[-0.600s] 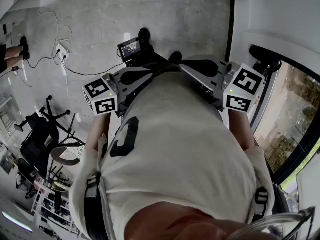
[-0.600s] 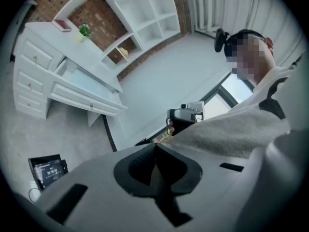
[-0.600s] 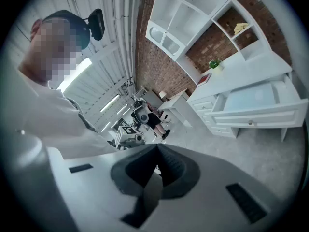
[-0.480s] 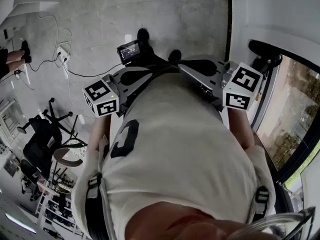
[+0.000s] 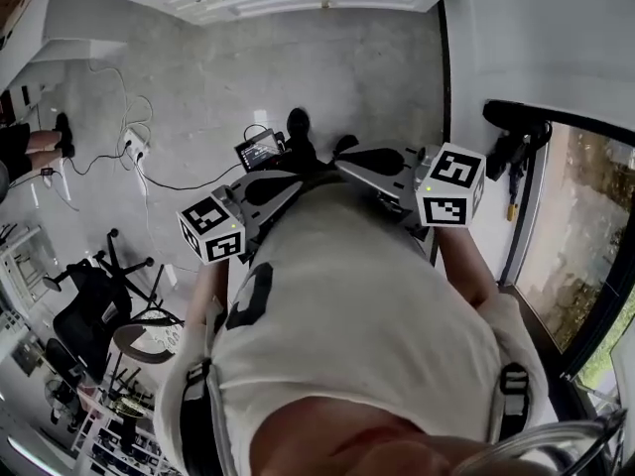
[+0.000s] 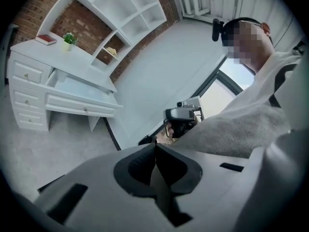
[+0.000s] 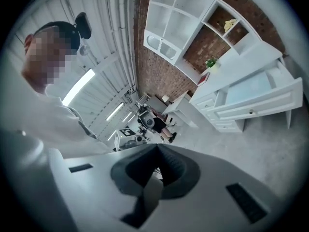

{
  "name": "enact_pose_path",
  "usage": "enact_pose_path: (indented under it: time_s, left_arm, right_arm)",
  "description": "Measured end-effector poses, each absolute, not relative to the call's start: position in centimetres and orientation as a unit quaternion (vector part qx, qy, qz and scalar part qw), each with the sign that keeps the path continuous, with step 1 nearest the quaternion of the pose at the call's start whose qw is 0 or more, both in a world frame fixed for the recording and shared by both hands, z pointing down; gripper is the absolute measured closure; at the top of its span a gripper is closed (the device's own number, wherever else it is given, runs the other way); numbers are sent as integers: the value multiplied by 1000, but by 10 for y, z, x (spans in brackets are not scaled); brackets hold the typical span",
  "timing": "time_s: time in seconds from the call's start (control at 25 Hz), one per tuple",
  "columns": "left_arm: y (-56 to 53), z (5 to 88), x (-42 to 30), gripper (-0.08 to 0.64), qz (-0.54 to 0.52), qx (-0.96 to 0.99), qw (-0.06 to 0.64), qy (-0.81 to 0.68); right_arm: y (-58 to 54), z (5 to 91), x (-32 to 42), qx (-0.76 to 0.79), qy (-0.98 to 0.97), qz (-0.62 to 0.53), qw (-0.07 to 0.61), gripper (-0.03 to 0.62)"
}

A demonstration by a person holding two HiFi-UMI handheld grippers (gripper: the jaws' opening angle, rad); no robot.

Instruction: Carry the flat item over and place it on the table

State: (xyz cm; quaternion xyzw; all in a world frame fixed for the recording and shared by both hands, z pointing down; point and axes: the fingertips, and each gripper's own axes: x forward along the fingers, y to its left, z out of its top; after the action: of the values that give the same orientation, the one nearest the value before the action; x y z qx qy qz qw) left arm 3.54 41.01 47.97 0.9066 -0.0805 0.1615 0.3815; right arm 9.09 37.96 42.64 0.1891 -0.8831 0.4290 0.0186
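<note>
We cannot make out the flat item as held: nothing shows between the jaws of either tool. The only flat thing we see is a red book [image 6: 46,39] on the white bench [image 6: 72,83], beside a small plant [image 6: 69,37]; whether that is the task's thing we cannot say.

The left hand-held gripper [image 6: 155,151] has its jaws pressed together on nothing, and so has the right hand-held gripper [image 7: 155,151]. Both are carried close against the person's front.

The bench sits at the upper left in the left gripper view, at the right in the right gripper view and along the top edge in the head view, its long side running across the frame. Bare floor [image 5: 327,77] lies between, well apart from both tools. We judge neither hand clearly nearer, so the coming move is a walk forward.
</note>
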Motion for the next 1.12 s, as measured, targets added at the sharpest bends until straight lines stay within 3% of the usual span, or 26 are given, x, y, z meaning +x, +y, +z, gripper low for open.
enact_pose_path:
  time_s: [0.6,1.12]
  left_arm:
    - [324,475,4,540,108,929,345,-80]
    - [262,468,-53,540,85,935,329,-100]
  right_arm:
    - [317,403,39,147,-913,380,4,581]
    - [267,398,-23,128,-914,383,34,583]
